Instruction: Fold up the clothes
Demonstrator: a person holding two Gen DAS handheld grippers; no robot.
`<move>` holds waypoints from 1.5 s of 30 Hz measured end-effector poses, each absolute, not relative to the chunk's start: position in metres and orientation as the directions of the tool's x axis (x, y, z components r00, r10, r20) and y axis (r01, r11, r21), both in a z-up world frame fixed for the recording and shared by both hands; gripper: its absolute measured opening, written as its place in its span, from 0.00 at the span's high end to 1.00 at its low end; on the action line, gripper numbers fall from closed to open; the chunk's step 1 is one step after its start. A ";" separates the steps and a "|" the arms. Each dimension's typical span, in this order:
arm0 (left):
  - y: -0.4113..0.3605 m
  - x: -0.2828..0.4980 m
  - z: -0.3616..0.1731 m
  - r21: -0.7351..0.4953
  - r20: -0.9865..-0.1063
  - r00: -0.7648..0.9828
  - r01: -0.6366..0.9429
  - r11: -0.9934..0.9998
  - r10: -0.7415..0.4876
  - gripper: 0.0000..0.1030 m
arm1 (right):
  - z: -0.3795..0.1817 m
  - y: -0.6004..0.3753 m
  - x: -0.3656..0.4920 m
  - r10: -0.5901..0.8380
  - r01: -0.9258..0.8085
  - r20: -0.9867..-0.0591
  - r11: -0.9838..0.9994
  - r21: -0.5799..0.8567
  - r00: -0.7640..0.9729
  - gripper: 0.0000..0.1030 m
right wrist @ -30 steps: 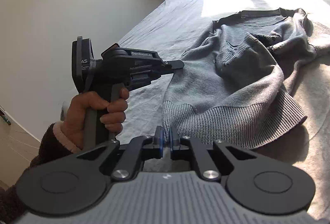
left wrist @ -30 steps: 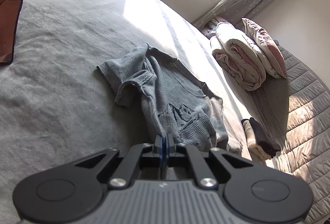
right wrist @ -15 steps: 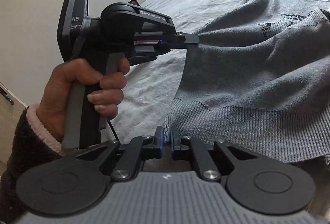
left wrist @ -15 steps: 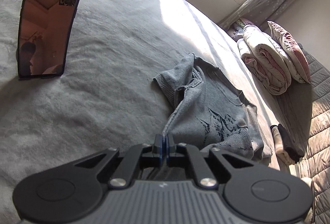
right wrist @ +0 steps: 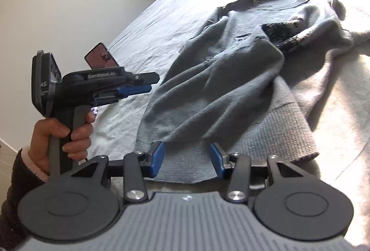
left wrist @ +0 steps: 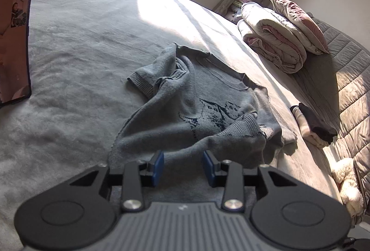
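Left wrist: left gripper fingers spread, empty. Sweater crumpled on bed, just ahead at 12 o'clock. Right gripper fingers also spread, over hem.

The right gripper stands with its blue pads spread wide, nothing between them but the ribbed hem of the grey sweater lying just ahead; the sweater sprawls rumpled on the grey sheet, its lower part folded up over the body, a dark knitted pattern showing near the top right, the neckline at the far end in bright sun. At left a hand in a dark sleeve grips the left gripper, its blue pads parted and clear of the cloth; a phone stands behind it.
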State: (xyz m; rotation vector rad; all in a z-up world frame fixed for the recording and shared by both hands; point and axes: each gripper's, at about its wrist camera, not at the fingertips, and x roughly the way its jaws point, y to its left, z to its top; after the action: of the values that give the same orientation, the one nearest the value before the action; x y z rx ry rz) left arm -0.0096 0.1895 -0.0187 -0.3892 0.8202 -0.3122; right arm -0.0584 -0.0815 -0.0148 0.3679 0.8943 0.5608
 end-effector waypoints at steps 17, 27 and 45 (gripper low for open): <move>0.079 -0.035 -0.021 -0.307 -0.624 0.538 0.497 0.812 -0.566 0.40 | -0.059 -0.189 -0.038 0.469 -0.025 -0.641 0.818 0.575 0.607 0.52; 0.040 -0.051 -0.032 -0.210 -0.672 0.456 0.637 0.741 -0.583 0.23 | -0.066 -0.212 -0.035 0.497 0.007 -0.591 0.762 0.648 0.635 0.52; 0.023 -0.057 -0.048 -0.132 -0.711 0.427 0.699 0.702 -0.559 0.25 | -0.076 -0.175 0.001 0.504 -0.032 -0.559 0.761 0.648 0.658 0.60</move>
State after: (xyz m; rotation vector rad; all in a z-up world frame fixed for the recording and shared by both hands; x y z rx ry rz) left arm -0.0573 0.0227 -0.0481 0.1947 0.8087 -0.7921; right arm 0.0008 -0.1748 -0.0759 0.6478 0.8038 0.3285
